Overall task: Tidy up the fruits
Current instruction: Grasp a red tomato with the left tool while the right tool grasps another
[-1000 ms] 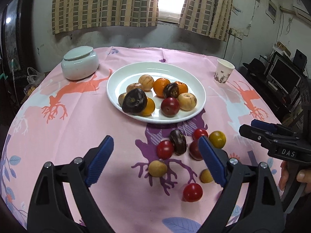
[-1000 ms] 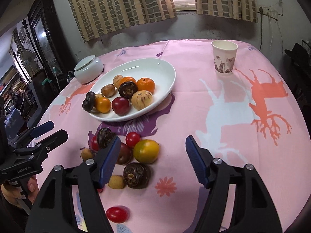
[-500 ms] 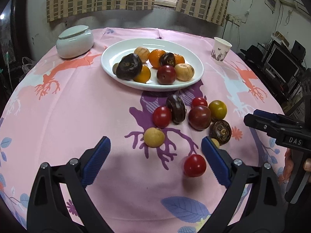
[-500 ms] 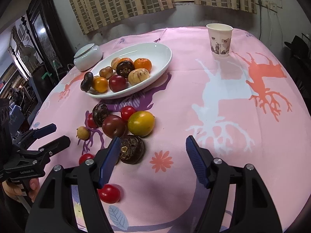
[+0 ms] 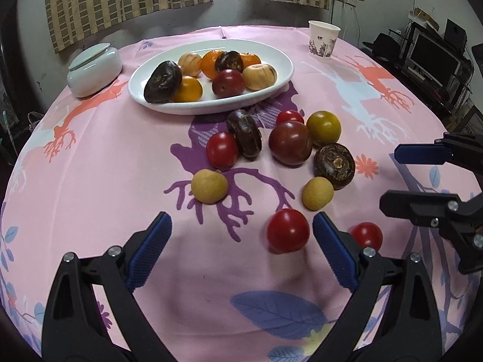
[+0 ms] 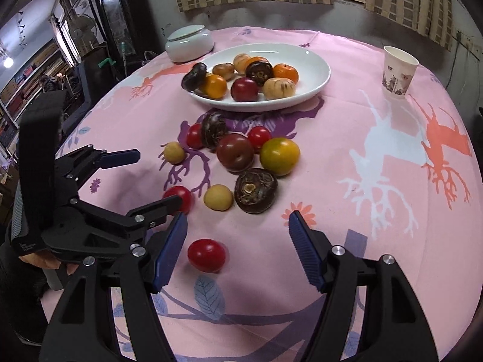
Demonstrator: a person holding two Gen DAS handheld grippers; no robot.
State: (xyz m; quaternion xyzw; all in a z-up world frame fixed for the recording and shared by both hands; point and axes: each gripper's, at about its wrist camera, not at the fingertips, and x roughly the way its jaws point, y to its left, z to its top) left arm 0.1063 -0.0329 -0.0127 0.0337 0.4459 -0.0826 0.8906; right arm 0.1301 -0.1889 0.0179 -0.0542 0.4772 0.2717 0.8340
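A white plate (image 5: 273,89) (image 6: 318,86) at the table's back holds several fruits. On the pink cloth in front of it lie loose fruits: a dark red plum (image 5: 289,146) (image 6: 235,152), a yellow-green fruit (image 5: 323,126), a brown shrivelled fruit (image 5: 333,164) and small yellow ones. My left gripper (image 5: 241,226) (image 6: 158,178) hangs open low over the cloth. A red tomato (image 5: 288,230) (image 6: 178,197) lies just inside its right finger, untouched. My right gripper (image 6: 238,223) (image 5: 392,178) is open too. Another red tomato (image 6: 206,255) (image 5: 366,235) sits between its fingers near the left one, free of the pads.
A white lidded jar (image 5: 93,71) (image 6: 188,43) stands back left of the plate. A paper cup (image 5: 323,39) (image 6: 398,72) stands at the back right. The two grippers are close together at the table's near edge. Dark furniture stands beyond the table.
Both grippers have dropped lower and closer to the loose fruits. The two near red tomatoes now lie between the fingers. The left jaws stand a little wider than a second ago.
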